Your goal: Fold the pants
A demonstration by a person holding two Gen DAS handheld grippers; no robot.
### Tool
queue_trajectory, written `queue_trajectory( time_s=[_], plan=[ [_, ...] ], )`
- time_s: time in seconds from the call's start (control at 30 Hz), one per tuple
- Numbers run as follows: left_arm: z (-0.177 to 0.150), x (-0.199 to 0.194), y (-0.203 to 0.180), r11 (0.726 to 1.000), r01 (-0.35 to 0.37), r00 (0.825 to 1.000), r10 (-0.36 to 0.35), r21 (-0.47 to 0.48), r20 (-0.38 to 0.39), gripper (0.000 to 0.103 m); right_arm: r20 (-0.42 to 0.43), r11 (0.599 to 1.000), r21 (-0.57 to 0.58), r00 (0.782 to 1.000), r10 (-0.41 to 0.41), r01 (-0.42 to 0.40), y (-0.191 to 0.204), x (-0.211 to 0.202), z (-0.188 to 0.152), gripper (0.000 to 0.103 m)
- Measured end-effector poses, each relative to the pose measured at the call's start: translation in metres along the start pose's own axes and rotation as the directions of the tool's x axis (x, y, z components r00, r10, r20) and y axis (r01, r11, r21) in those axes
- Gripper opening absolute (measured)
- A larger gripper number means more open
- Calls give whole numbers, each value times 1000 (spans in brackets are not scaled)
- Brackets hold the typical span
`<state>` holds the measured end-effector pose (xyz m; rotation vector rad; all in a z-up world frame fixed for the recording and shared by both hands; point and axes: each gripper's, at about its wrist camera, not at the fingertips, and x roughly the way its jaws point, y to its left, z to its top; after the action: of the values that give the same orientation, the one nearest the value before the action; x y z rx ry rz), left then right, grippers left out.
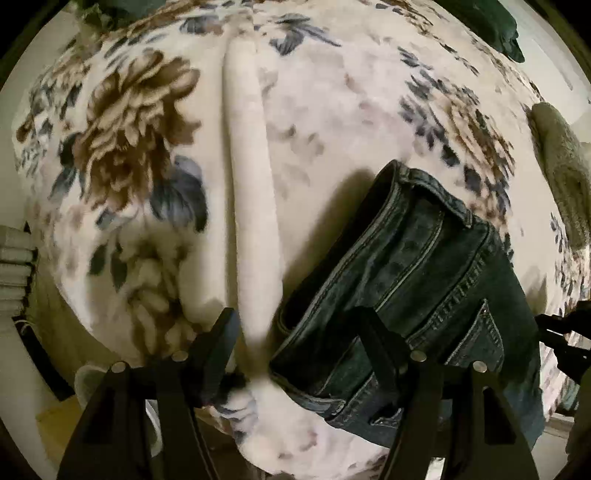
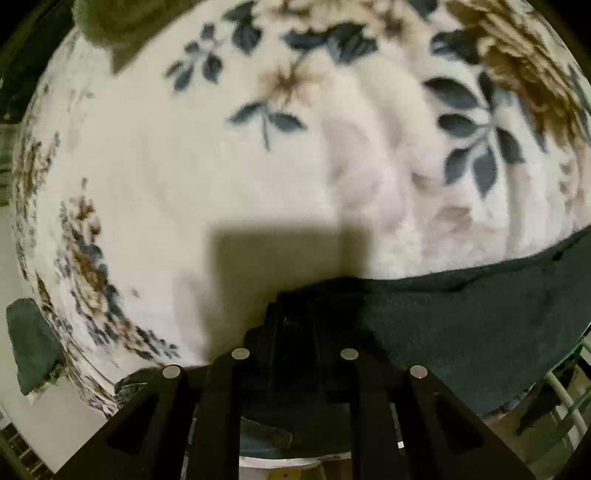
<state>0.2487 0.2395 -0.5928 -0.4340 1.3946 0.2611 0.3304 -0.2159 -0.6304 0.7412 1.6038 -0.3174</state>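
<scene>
Dark denim pants (image 1: 417,280) lie folded on a floral blanket (image 1: 140,155), waistband toward the far end, a back pocket near me. My left gripper (image 1: 295,325) hovers above the pants' near left edge, jaws wide apart and empty; the right finger (image 1: 373,343) is over the denim, the left finger (image 1: 218,347) over the blanket. In the right wrist view my right gripper (image 2: 295,314) has its jaws close together on the edge of the dark pants fabric (image 2: 461,325), which spreads to the right. The right gripper also shows at the left view's right edge (image 1: 561,332).
The blanket has a long raised crease (image 1: 247,147) running away from me. An olive towel (image 1: 565,170) lies at the right, also showing at top left in the right view (image 2: 110,22). Dark green cloth (image 1: 495,26) sits at the far edge. The bed edge is near me.
</scene>
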Motion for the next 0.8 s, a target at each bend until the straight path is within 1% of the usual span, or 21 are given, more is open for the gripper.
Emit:
queue_trajectory(
  time_s=[0.1, 0.17, 0.2, 0.23, 0.27, 0.3, 0.33, 0.4, 0.5, 0.6, 0.73, 0.8],
  plan=[
    [-1, 5, 8, 999, 48, 999, -48, -26, -14, 65, 37, 998, 36, 998, 44, -45, -8, -14, 1, 16],
    [-2, 12, 13, 996, 87, 995, -88, -27, -36, 65, 38, 996, 53, 997, 64, -66, -15, -17, 5, 16],
    [-4, 16, 14, 994, 109, 993, -110, -25, -50, 52, 37, 995, 67, 997, 70, -73, -17, -16, 7, 16],
    [-4, 20, 13, 989, 146, 988, -147, -23, -46, 46, 36, 995, 70, 997, 70, -72, -19, -16, 9, 16],
    [-5, 19, 12, 989, 149, 988, -149, -12, -31, 40, 40, 995, 71, 997, 65, -68, -20, -18, 10, 16],
    [-6, 16, 11, 990, 144, 989, -144, 7, -14, 31, 44, 995, 73, 997, 63, -66, -17, -18, 11, 16],
    [-7, 11, 10, 990, 139, 990, -139, 31, 3, 28, 48, 995, 75, 997, 65, -68, -16, -18, 13, 16],
    [-10, 1, 14, 986, 160, 987, -161, 42, 20, 21, 50, 992, 95, 996, 79, -83, -9, -13, 12, 16],
    [-14, -10, 19, 982, 182, 983, -183, 48, 23, 20, 50, 987, 121, 994, 99, -105, -7, -12, 9, 16],
    [-13, -17, 24, 979, 202, 979, -203, 37, 8, 20, 52, 986, 116, 992, 114, -120, 4, -10, 5, 16],
    [-11, 1, 23, 981, 185, 982, -184, 52, -36, 20, 35, 987, 113, 993, 111, -114, -2, -3, 13, 16],
    [-14, -1, 25, 982, 179, 983, -177, 64, -45, 21, 42, 990, 106, 995, 93, -97, 3, 2, 16, 16]
  ],
)
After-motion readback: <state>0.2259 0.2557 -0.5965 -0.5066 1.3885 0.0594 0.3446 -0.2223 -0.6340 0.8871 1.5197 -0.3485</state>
